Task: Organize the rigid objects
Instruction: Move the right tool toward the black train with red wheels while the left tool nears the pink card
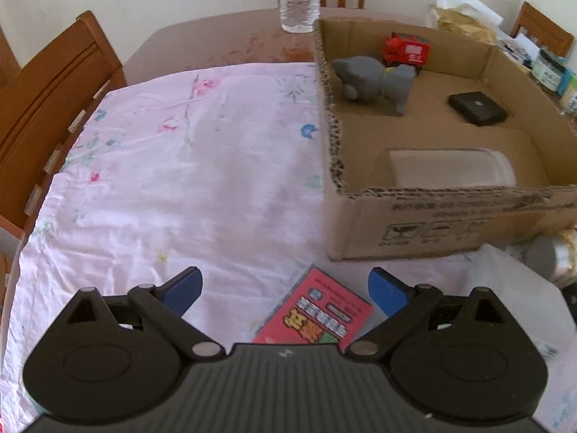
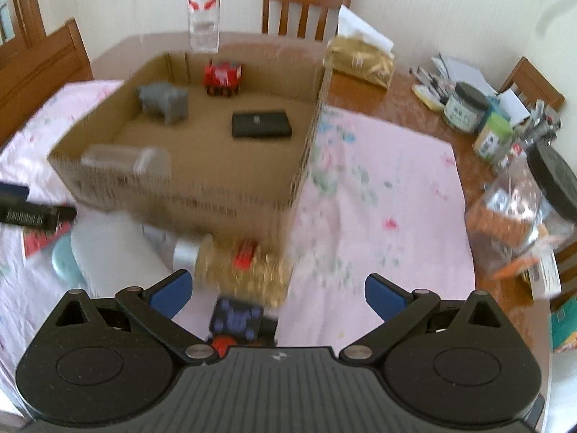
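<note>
Both tools stand with their blue-padded fingers spread wide and nothing between them: the left tool hangs low over a flat pink card packet lying on the pale floral cloth, just in front of the open brown cardboard box, while the right tool hovers above a small dark blue toy car beside a gold-wrapped bottle lying on its side against the box's front wall. The box already holds a grey toy animal, a red toy truck, a flat black case and a clear plastic tub on its side, so most of the sorting looks done and the loose pieces in front are what remain. For the left tool the packet seems the likely next pick; because it lies flat and thin, the fingers should come down straddling its short width, press lightly into the cloth, and close on the edges instead of the faces. The right view is blurred, so judging the car's exact position is hard; I would steady that tool before closing. Lift each piece clear of the box's rim, and set it in the bare floor area near the black case.
</note>
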Available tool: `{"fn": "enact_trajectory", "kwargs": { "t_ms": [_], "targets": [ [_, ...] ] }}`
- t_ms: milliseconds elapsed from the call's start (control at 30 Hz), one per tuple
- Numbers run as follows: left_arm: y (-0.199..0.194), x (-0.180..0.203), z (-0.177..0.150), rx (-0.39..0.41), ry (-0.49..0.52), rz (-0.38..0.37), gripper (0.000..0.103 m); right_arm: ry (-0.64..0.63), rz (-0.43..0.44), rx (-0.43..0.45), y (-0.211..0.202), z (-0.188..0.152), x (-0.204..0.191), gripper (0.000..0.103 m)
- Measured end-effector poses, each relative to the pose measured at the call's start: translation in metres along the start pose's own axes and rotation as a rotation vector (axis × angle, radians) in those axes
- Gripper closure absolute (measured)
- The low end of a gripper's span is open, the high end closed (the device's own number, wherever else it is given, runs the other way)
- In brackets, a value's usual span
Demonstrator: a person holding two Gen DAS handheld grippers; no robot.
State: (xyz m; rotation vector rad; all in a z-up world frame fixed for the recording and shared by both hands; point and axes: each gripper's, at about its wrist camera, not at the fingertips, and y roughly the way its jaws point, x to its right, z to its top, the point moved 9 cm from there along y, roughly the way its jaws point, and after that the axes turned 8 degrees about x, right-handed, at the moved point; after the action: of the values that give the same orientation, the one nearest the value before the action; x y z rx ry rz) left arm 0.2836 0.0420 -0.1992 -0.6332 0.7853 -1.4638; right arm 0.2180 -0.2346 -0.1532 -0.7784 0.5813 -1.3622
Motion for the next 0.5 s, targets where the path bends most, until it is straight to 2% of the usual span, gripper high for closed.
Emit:
{"fn": "enact_trajectory", "kwargs": {
  "t_ms": [267, 500],
  "targets": [
    [-0.003, -0.006, -0.016, -0.025, 0.034, 0.028, 0.004, 0.018, 0.01, -0.064, 0.017, -0.023, -0.012, 0.0],
    [-0.019, -0.021, -0.038, -0.049, 0.014, 0.037, 0.002, 0.06, -0.047, -0.1, 0.036, -0.039, -0.009, 0.0]
  ]
}}
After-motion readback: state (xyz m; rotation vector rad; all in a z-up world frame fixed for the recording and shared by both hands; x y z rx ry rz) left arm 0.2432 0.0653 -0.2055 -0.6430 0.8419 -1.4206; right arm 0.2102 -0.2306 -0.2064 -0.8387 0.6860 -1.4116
